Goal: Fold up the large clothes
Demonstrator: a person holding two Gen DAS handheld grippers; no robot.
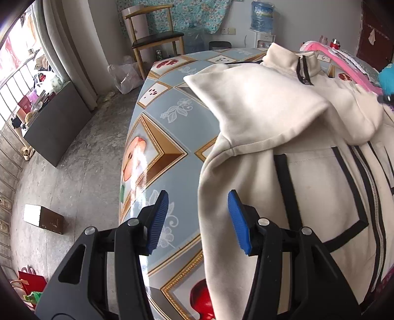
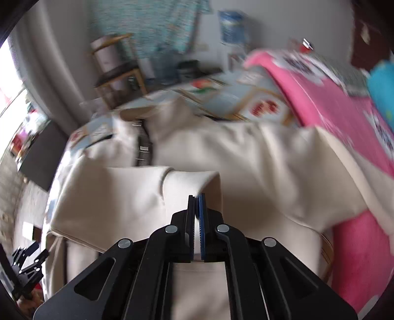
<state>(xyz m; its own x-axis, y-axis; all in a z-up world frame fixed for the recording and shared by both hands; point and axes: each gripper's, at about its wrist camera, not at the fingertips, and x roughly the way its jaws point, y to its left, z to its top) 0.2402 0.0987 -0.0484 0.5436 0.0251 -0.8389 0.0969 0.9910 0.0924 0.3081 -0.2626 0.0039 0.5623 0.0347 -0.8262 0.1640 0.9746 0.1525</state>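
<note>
A cream zip-up jacket (image 1: 283,157) with black trim lies on a table with a patterned blue cloth (image 1: 157,115). One sleeve is folded across its chest. My left gripper (image 1: 198,216) hovers open above the jacket's left edge, with nothing between its blue pads. In the blurred right wrist view the same jacket (image 2: 246,157) fills the middle. My right gripper (image 2: 197,204) is shut on a fold of its cream fabric and holds that fold raised off the garment. The left gripper (image 2: 27,265) shows small at the lower left of that view.
A pink item (image 2: 320,98) lies on the table to the right of the jacket. A wooden chair (image 1: 152,37) and a water dispenser (image 1: 262,22) stand behind the table. The floor at left holds a dark cabinet (image 1: 56,128) and a small box (image 1: 44,217).
</note>
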